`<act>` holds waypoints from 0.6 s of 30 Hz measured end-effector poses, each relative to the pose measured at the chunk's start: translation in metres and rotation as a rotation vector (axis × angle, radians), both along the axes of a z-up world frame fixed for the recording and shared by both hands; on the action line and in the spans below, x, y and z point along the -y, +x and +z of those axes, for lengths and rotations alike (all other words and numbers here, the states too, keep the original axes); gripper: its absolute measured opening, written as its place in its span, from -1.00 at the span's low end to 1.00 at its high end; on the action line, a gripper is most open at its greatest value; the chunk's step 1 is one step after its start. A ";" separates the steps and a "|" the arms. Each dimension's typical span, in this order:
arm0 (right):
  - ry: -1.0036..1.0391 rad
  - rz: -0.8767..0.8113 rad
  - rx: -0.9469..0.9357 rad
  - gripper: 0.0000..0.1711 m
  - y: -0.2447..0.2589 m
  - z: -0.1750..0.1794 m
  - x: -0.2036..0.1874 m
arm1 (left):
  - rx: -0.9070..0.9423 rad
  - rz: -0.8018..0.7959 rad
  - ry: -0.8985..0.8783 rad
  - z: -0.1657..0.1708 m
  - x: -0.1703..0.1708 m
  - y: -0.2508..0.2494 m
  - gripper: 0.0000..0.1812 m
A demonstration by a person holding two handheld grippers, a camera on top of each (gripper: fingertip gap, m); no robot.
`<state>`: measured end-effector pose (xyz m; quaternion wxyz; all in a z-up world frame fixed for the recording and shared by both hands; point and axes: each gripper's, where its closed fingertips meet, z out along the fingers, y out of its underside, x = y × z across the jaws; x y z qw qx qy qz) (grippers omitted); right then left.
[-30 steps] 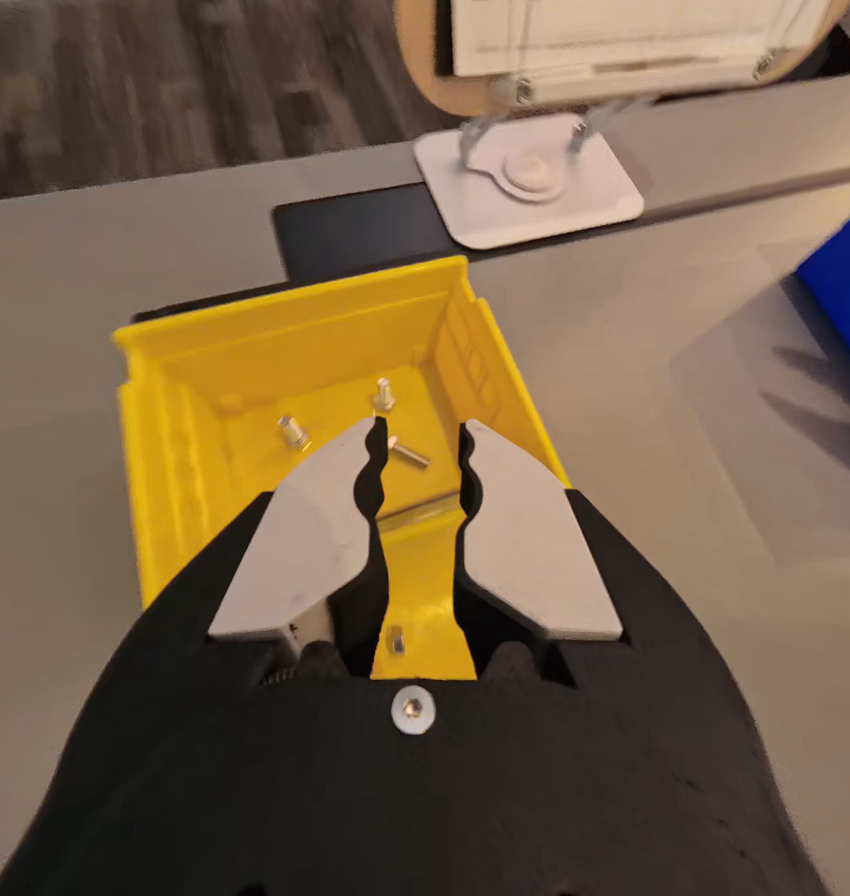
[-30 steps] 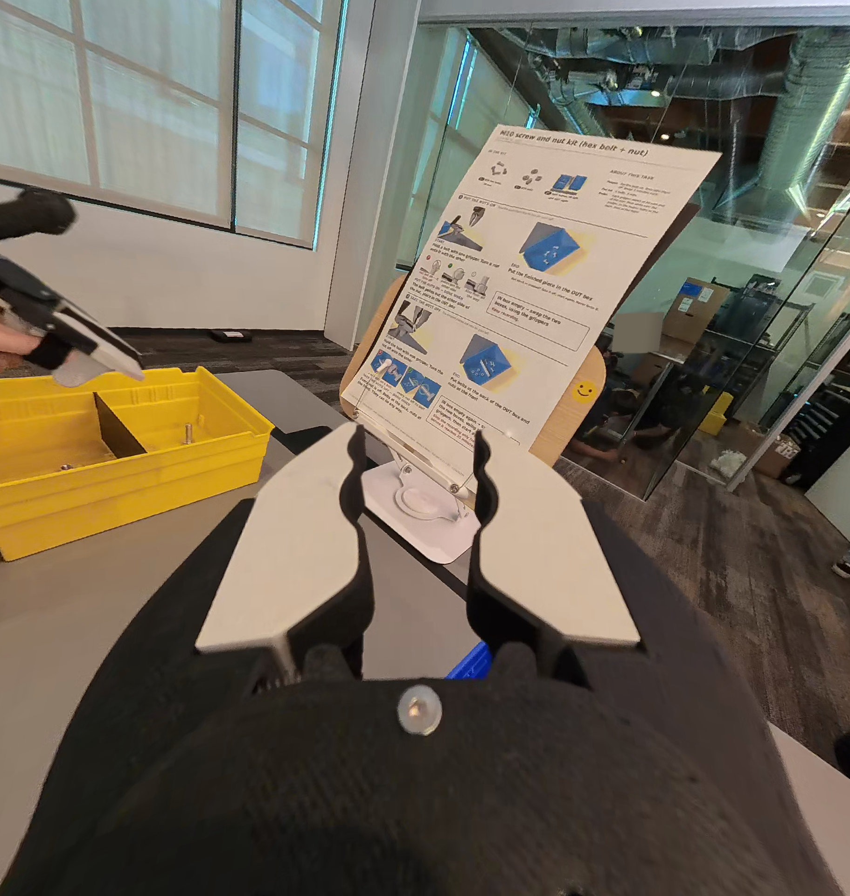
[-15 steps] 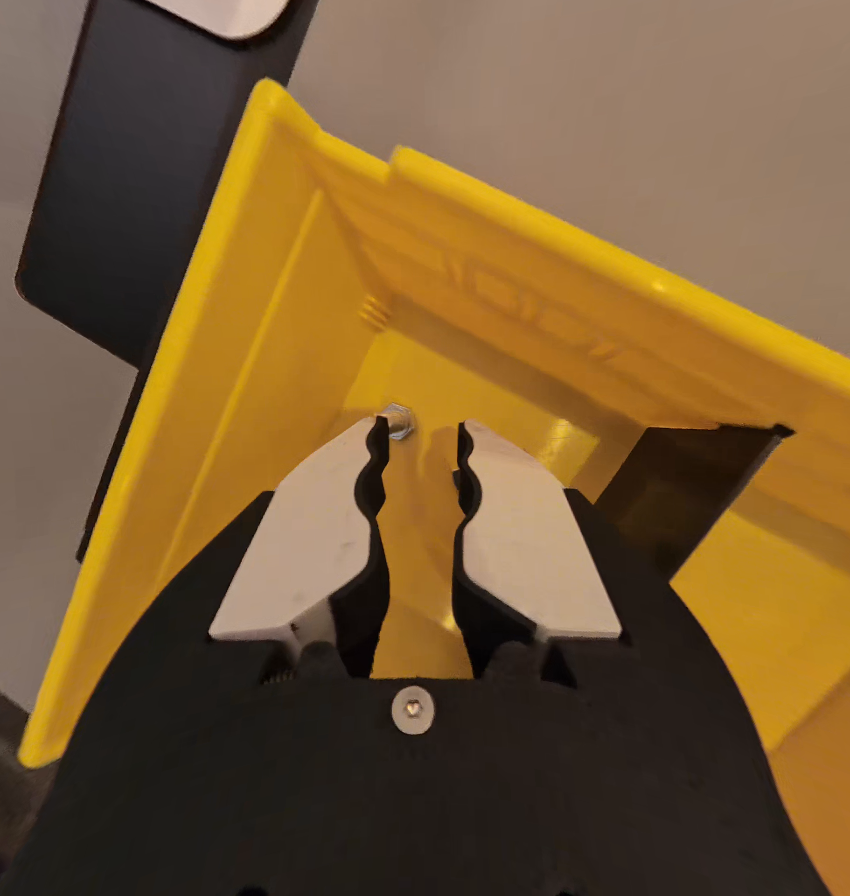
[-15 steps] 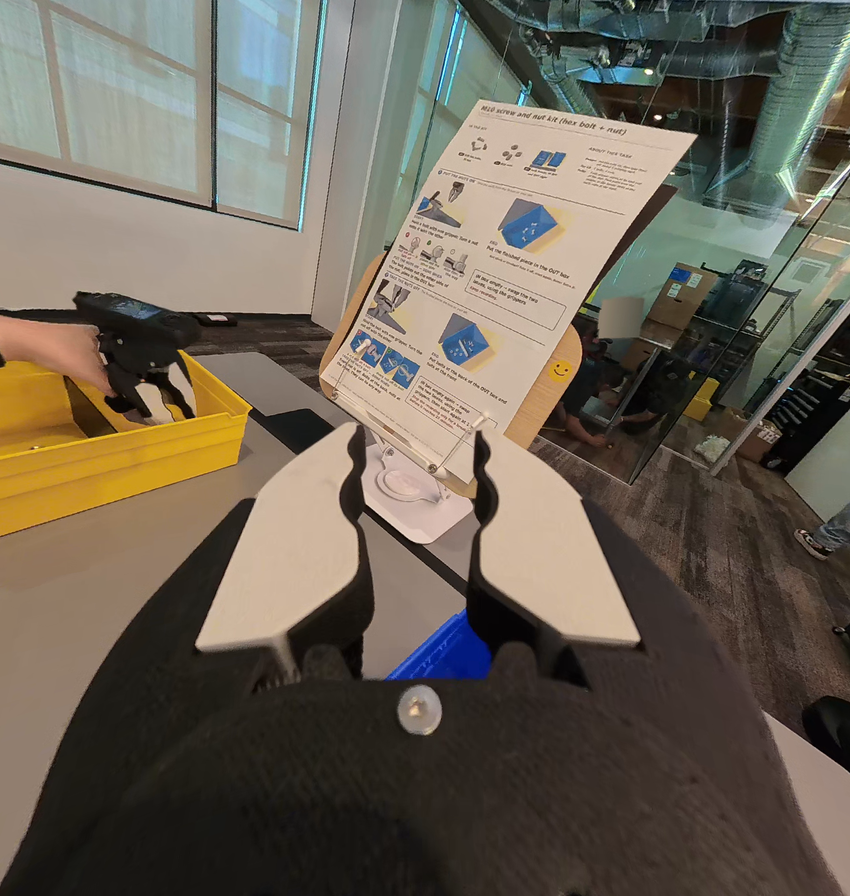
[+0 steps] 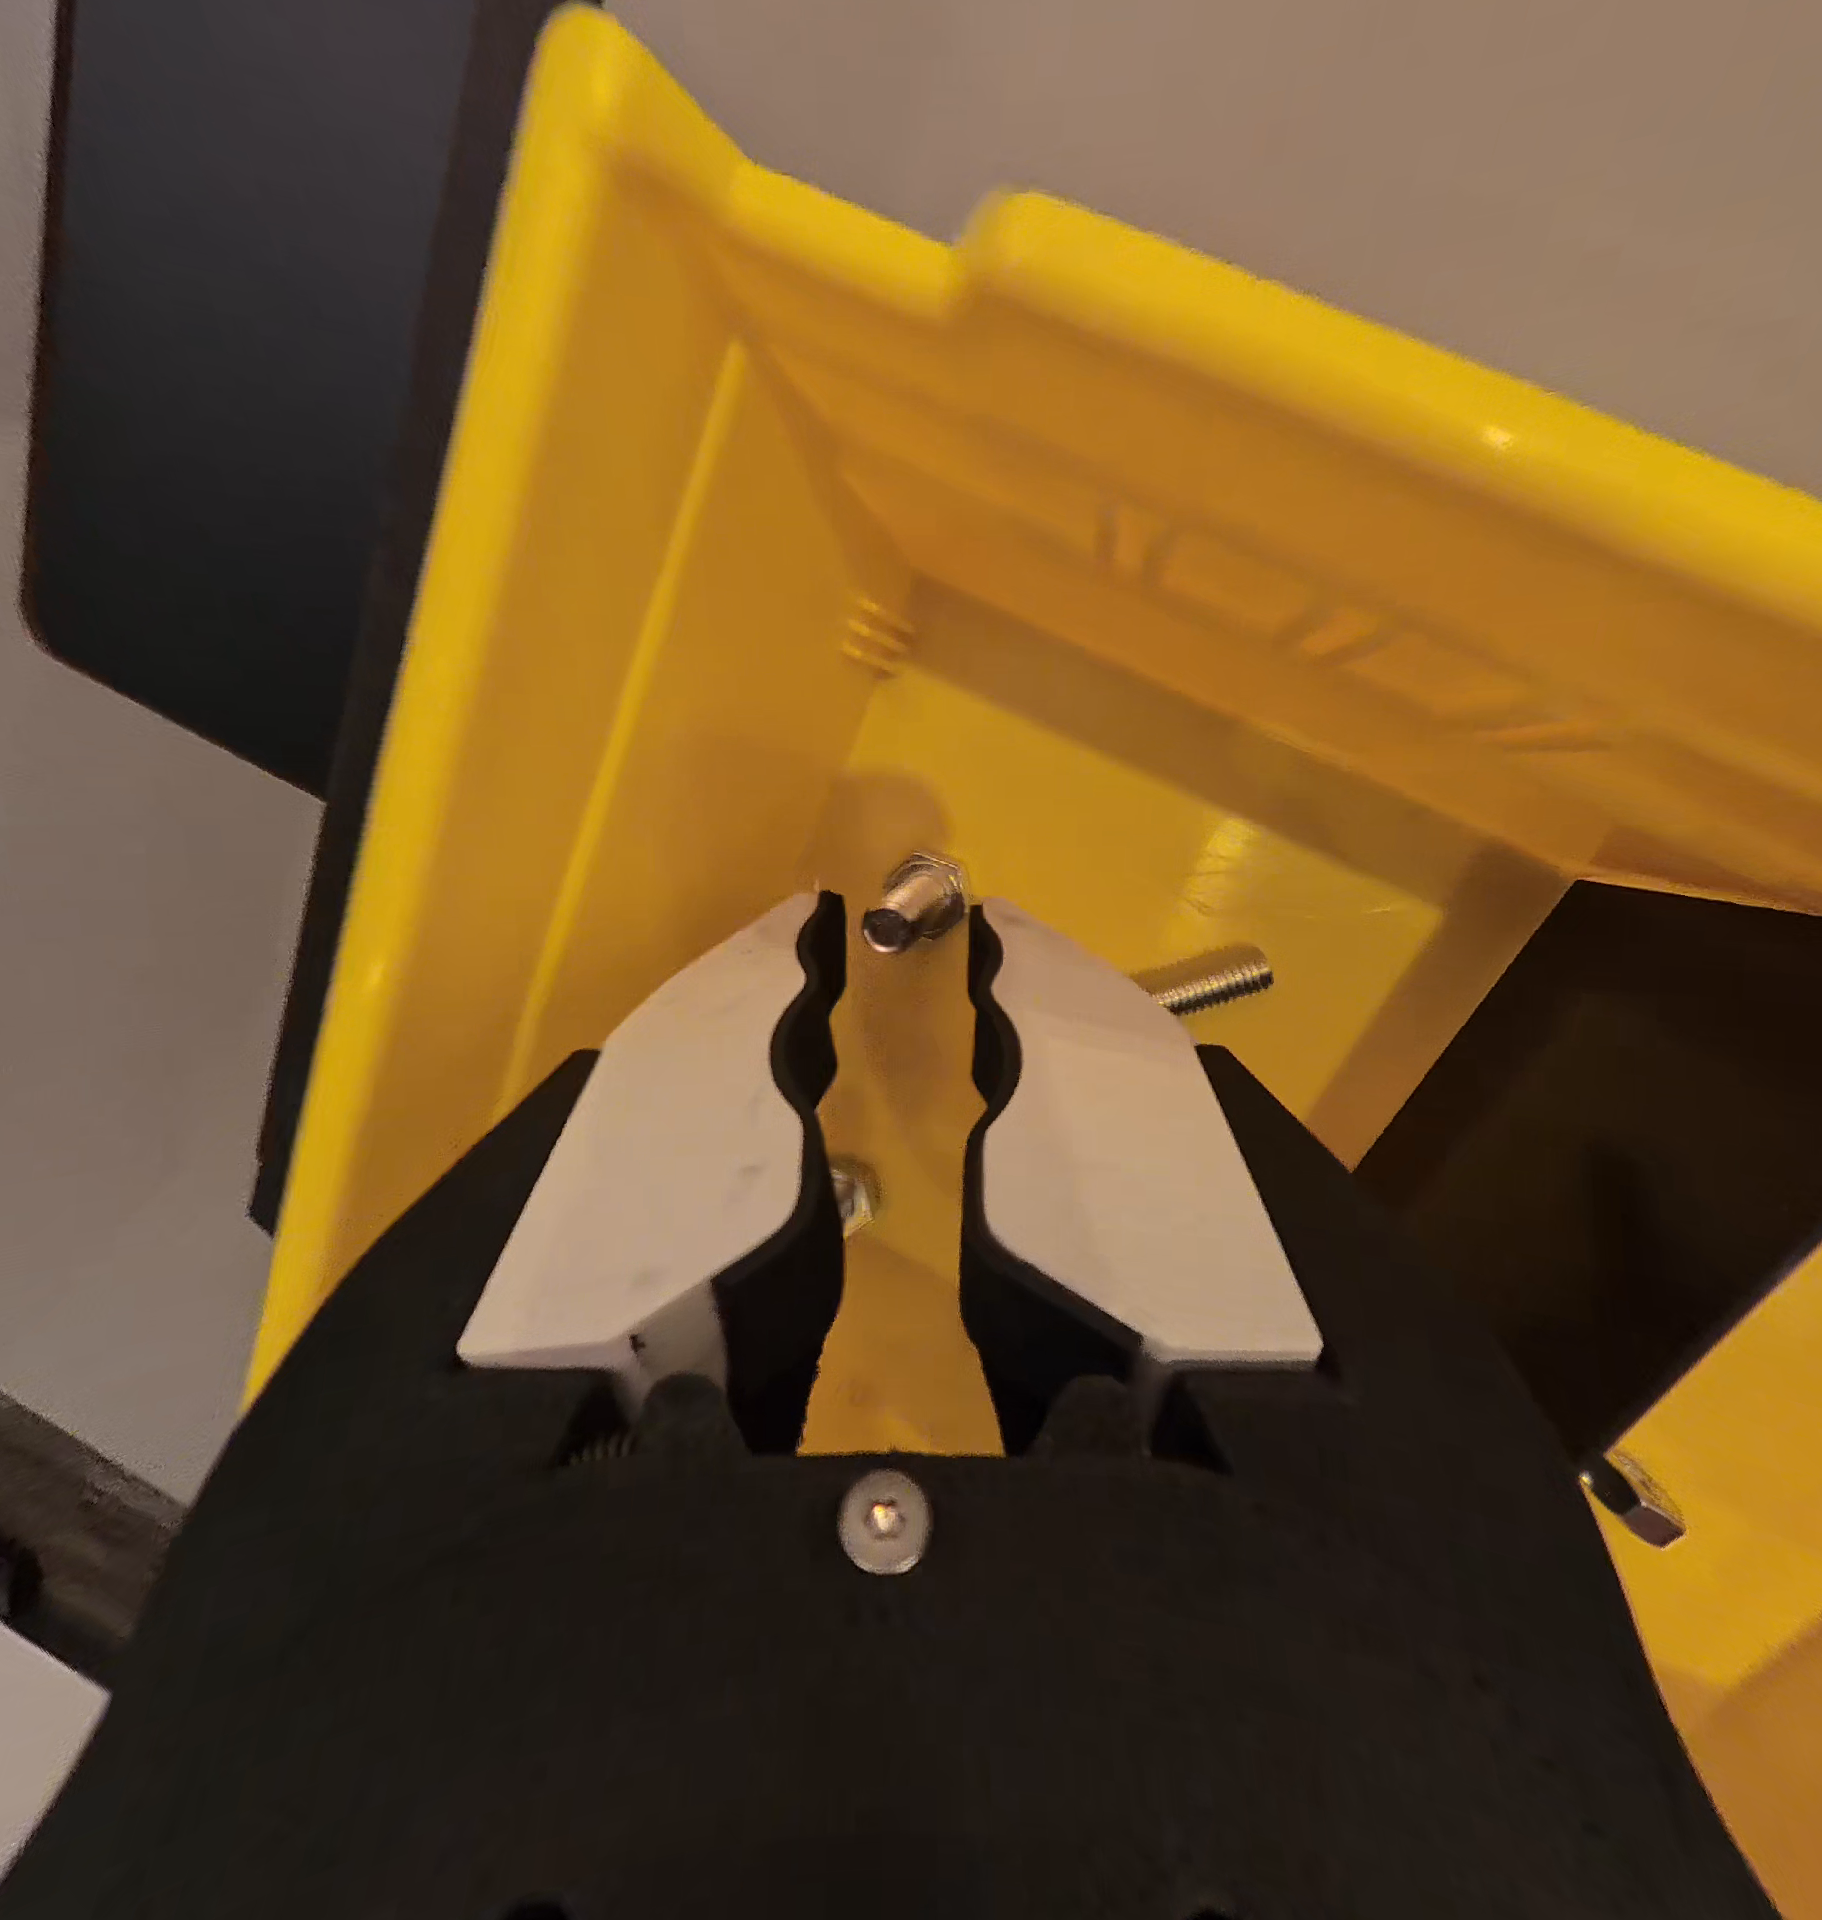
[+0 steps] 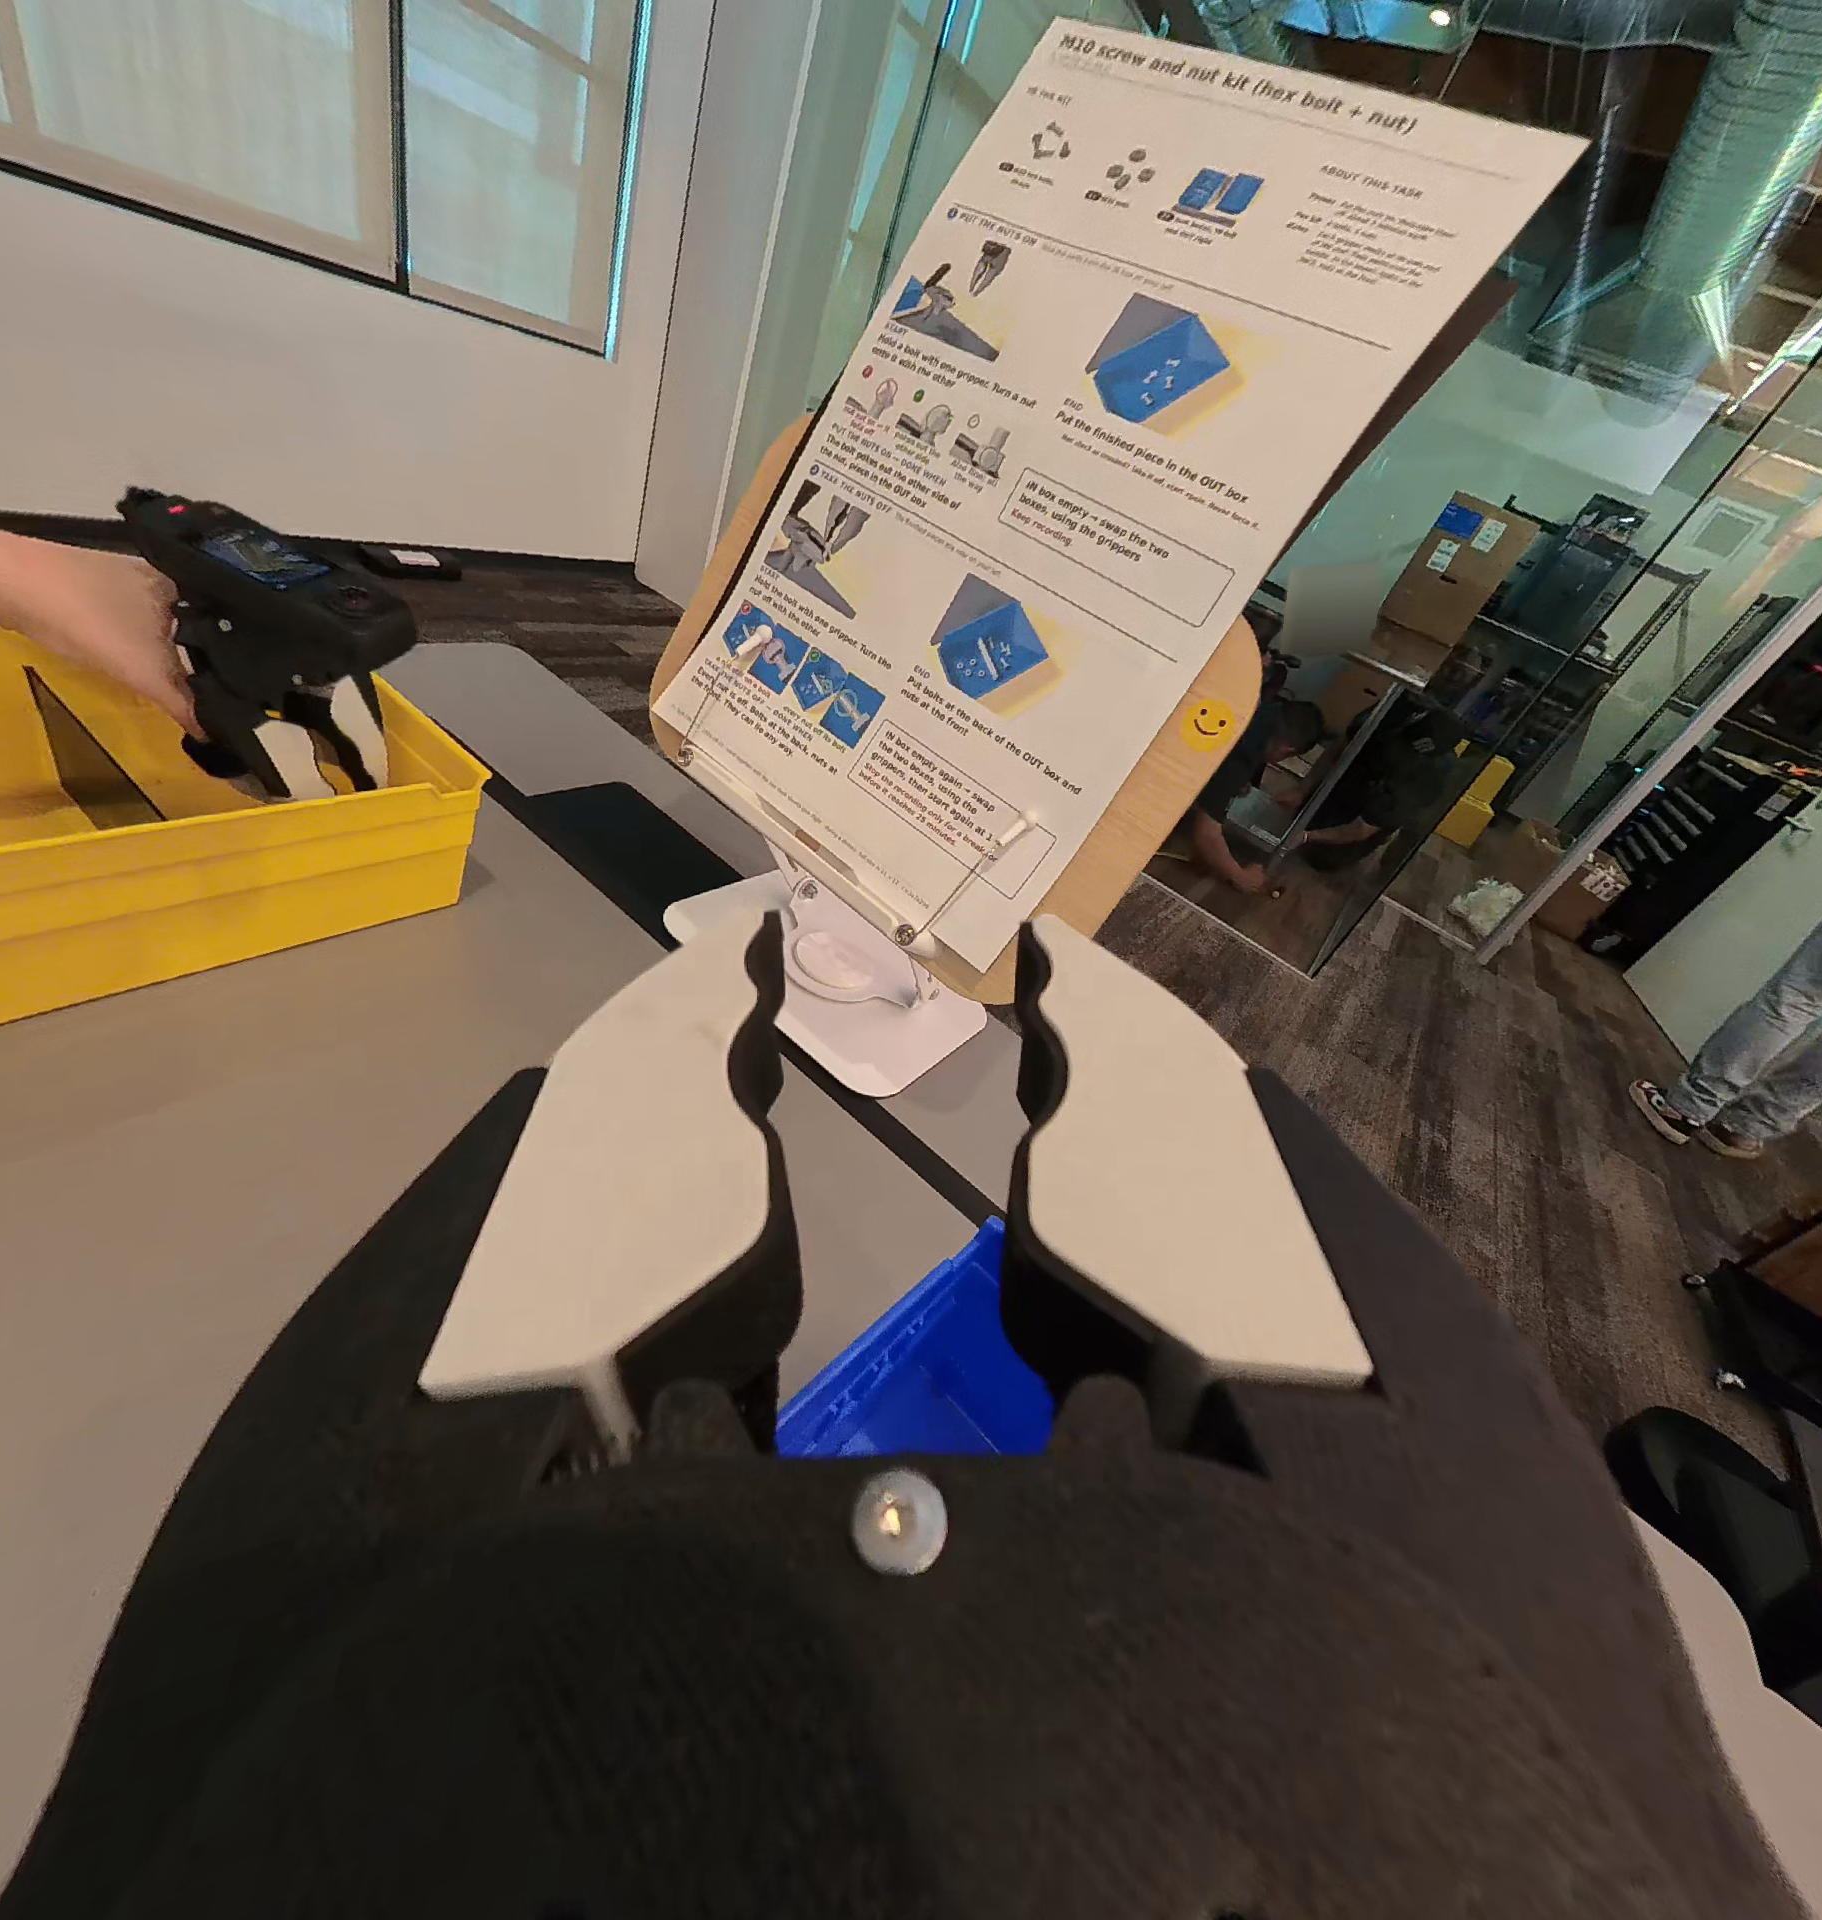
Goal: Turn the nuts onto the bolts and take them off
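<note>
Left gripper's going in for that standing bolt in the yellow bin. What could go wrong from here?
1. The upright bolt sits just beyond the open left gripper, near the yellow bin corner: closing early may tip it.
2. A loose bolt by the right finger could get nudged.
3. A nut lies under the left finger.

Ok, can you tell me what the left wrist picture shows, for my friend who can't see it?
The open left gripper reaches into a yellow bin, its tips on either side of a small silver bolt standing on its head. Another bolt lies on the bin floor just right of the gripper, and a black divider splits the bin on a grey table.
</note>
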<state>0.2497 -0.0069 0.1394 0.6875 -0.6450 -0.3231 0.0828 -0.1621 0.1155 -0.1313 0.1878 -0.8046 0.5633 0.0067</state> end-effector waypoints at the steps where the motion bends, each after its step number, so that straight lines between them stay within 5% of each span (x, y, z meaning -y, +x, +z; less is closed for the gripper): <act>1: 0.000 0.000 0.007 -0.49 0.000 -0.001 0.000 | -0.015 0.008 -0.011 -0.004 0.000 -0.002 -0.79; 6: 0.007 -0.008 0.029 -0.50 0.001 -0.001 0.000 | -0.026 -0.013 0.072 0.007 0.000 -0.005 -0.90; 13: 0.037 -0.009 0.066 -0.50 -0.006 -0.001 0.000 | 0.159 -0.007 0.294 0.091 0.020 0.017 -0.90; 18: 0.095 -0.006 0.146 -0.50 -0.019 0.001 0.005 | 0.391 -0.014 0.324 0.153 0.069 0.076 -0.90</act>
